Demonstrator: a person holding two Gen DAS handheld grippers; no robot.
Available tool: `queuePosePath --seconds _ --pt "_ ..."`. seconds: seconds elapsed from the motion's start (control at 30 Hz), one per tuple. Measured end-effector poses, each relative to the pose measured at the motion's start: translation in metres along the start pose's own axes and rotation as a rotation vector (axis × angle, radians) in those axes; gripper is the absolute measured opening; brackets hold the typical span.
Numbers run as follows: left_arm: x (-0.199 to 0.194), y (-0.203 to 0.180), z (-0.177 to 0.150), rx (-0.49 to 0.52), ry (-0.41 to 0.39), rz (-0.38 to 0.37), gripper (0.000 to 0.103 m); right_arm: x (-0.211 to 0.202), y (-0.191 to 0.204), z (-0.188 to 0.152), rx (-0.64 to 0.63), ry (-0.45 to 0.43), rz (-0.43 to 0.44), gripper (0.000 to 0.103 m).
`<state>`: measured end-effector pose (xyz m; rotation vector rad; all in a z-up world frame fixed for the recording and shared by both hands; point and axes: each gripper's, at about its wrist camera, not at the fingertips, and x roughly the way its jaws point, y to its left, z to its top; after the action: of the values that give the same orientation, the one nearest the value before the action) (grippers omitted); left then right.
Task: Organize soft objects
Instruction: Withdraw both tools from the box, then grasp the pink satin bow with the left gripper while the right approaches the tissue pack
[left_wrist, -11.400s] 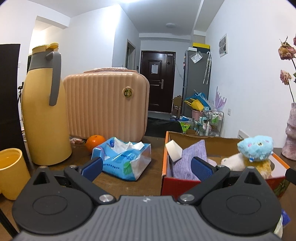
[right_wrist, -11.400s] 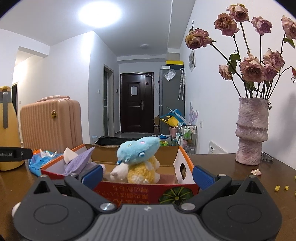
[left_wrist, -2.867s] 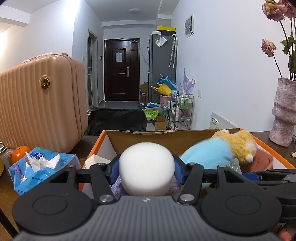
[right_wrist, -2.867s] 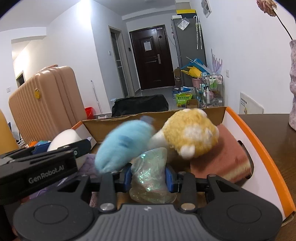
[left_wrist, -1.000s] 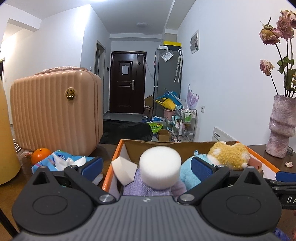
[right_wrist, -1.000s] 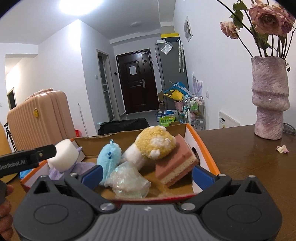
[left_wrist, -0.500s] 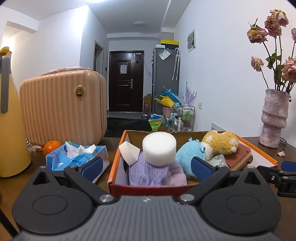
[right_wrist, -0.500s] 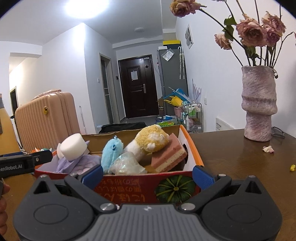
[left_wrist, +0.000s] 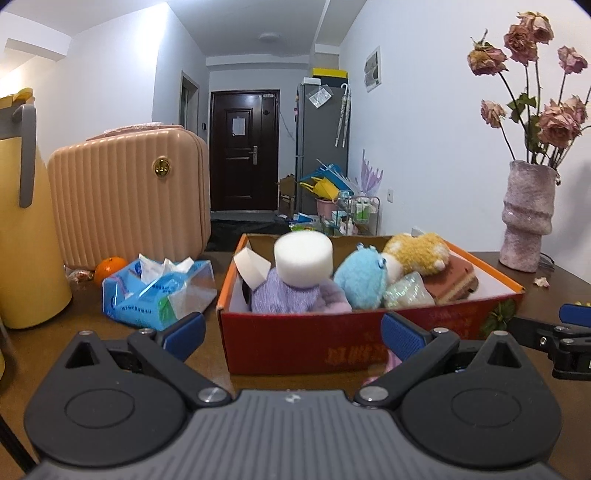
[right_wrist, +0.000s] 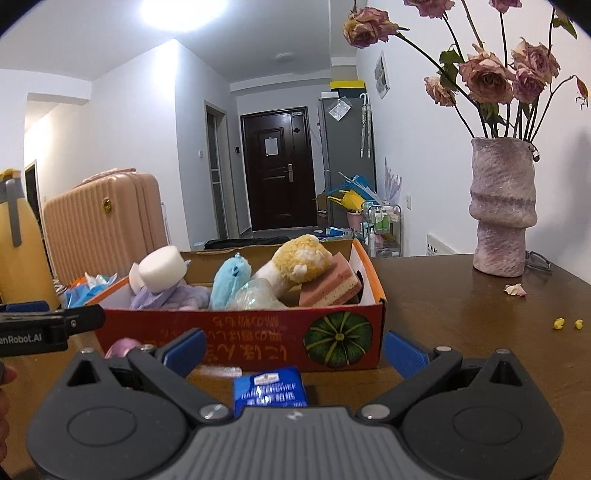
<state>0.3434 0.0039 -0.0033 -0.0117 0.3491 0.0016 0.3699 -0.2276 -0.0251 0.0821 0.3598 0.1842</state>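
Two pairs of tongs are mine, and both stand spread wide with nothing between their blue pads: my left gripper faces the long red side of the cardboard box, my right gripper its other end, where a green pumpkin is printed. Going left to right across the dark, glossy wooden table: a smooth yellow jug with a grey handle, a ribbed peach hard-shell case with a round gold clasp, a small orange at its foot, and a crinkly blue plastic tissue pack with white sheets sticking out, lying just beside the box. Inside the box, at its left end, a white foam wedge leans on the wall; next to it a thick white foam cylinder sits on a fuzzy lilac cloth. Then comes a fluffy blue plush, touching a curly yellow plush that lies across a layered pink-and-tan sponge block; a shiny, crumpled clear wrapper is tucked in front of them. Outside the box, a pink soft thing shows partly behind my right tongs' left finger, too hidden to identify, and a flat blue handkerchief packet lies on the table between my right fingers, untouched. Far right, a rough, lumpy mauve vase holds dried pink roses, with a fallen petal nearby.
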Motion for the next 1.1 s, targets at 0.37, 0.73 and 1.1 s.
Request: queuePosePath --seconds 0.37,0.73,1.1 --pt "-0.023 -0.008 -0.019 0.007 0.073 -0.053 0.103 -0.026 -0.011 -0.013 -0.006 0.047 0.003 0.103" --pt "-0.015 -0.023 -0.032 0.064 0.155 -0.084 0.103 -0.029 -0.015 -0.016 -0.010 0.053 -0.009 0.103" --pt "0.013 -0.035 -0.037 0.090 0.247 -0.107 0.102 -0.024 -0.013 -0.018 -0.022 0.072 -0.031 0.103"
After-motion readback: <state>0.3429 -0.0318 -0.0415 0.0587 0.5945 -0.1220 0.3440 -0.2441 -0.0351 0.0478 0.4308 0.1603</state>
